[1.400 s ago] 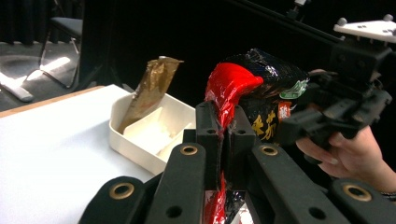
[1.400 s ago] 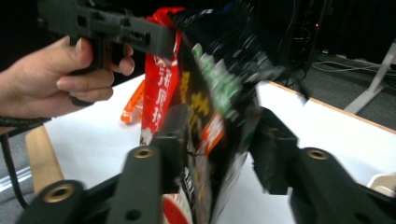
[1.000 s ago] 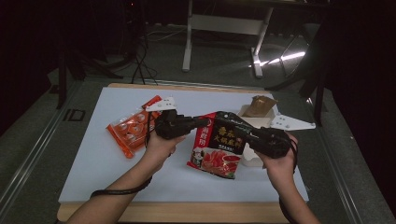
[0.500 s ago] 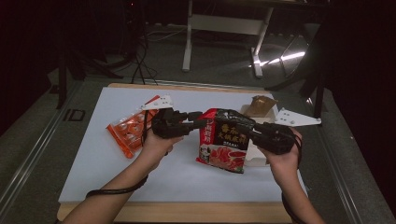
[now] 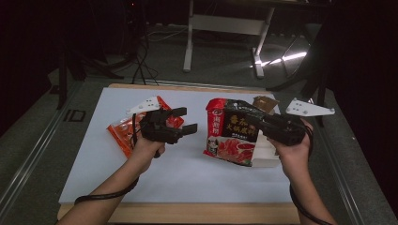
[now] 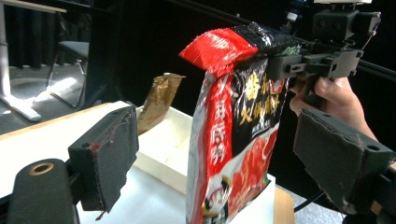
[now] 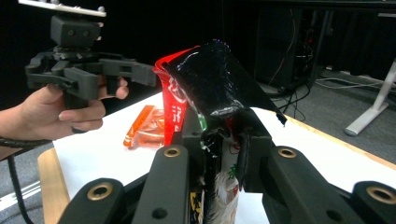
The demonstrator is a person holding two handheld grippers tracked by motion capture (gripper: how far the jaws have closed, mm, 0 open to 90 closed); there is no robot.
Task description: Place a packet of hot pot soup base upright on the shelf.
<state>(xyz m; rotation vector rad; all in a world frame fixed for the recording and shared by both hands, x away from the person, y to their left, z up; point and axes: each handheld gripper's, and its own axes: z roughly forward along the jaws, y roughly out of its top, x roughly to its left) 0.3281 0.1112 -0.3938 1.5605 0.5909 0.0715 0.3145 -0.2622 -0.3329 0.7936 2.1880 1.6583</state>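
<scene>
The right gripper (image 5: 256, 123) is clamped on the top edge of the red-and-black pouch (image 5: 231, 136) and holds it upright over the white table (image 5: 187, 168), its lower end at the white box (image 5: 265, 152). The left gripper (image 5: 185, 120) has just been opening — its 2 jaws now stand wide with nothing between them, apart from the pouch. An orange packet (image 5: 123, 133) lies flat behind the left hand (image 5: 148, 146) — a brown bag (image 5: 264, 103) sits behind the pouch.

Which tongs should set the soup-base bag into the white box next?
Right. The right tongs are clamped on the bag, held up beside the box. The left tongs have just been opening, with nothing between them, apart from the bag.
</scene>
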